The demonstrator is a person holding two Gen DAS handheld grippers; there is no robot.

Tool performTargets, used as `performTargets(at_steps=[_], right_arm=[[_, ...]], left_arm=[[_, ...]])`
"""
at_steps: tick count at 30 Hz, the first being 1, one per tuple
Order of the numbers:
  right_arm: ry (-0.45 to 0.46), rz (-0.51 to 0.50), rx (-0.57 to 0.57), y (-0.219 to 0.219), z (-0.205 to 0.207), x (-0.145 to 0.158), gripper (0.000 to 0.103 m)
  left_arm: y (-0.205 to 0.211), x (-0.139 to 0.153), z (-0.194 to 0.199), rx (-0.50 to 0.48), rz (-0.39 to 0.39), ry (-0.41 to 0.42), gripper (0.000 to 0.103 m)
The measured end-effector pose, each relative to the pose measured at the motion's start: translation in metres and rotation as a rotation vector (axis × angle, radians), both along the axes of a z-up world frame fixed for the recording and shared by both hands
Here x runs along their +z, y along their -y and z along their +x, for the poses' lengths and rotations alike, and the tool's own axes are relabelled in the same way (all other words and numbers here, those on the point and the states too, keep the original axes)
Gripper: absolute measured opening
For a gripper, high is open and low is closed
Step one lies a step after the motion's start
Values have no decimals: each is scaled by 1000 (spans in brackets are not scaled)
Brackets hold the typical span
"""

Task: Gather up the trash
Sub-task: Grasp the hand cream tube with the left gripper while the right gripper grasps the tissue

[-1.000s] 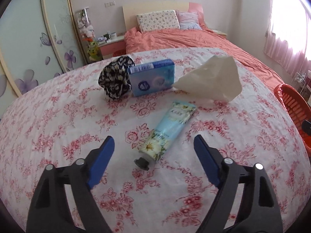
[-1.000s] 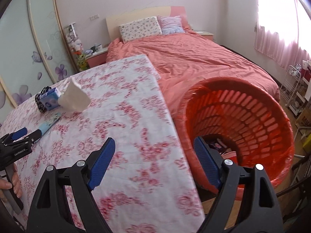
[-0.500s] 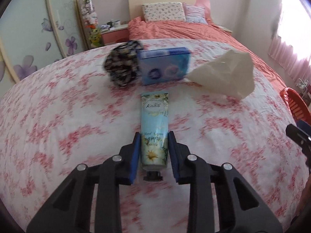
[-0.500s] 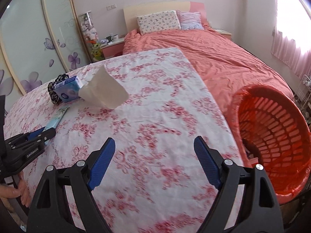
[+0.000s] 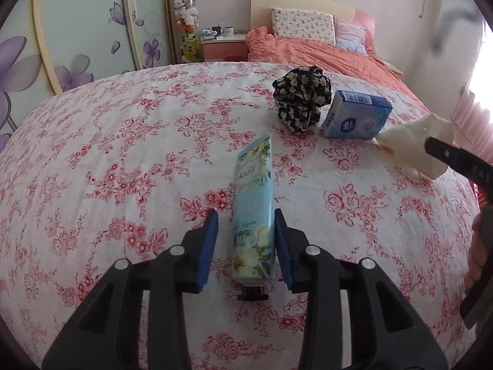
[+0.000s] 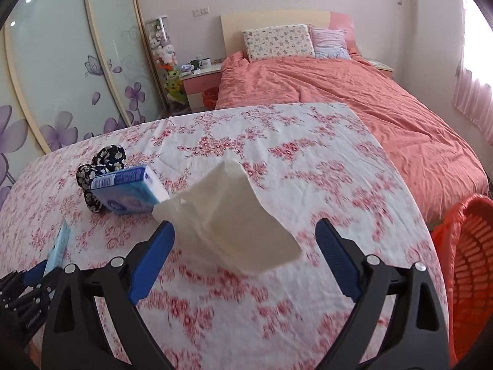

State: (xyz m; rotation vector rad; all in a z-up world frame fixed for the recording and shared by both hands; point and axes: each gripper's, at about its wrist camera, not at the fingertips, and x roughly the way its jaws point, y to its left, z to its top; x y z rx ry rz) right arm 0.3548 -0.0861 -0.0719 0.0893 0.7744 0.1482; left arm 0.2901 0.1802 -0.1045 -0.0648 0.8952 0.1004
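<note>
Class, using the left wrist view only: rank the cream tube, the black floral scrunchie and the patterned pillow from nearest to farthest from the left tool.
1. Cream tube: between the left tool's fingers.
2. Black floral scrunchie: mid-table, right of centre.
3. Patterned pillow: on the bed, by the headboard.

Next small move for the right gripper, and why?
Probably ease the right gripper forward and down, then close on the crumpled white tissue. Its jaws are wide open and the tissue sits between them. The left gripper already brackets the pale blue floral tube; the orange mesh basket waits at right.
</note>
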Motion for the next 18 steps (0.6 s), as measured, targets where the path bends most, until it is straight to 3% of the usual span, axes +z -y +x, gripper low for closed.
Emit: performTargets(at_steps=[1, 3, 8, 14, 18], right_arm=[[-9, 1, 7, 0, 2, -2, 89], [-39, 13, 29, -1, 3, -5, 66], [-34, 77, 60, 7, -15, -1, 45], [-24, 110, 91, 12, -47, 2, 35], [-29, 85, 92, 8, -55, -2, 35]], left_arm=[[2, -1, -1, -2, 4, -1, 39], [6, -1, -1, -9, 14, -4, 41], [9, -2, 1, -10, 6, -4, 43], [9, -3, 4, -26, -10, -1, 49], [8, -3, 4, -48, -38, 6, 51]])
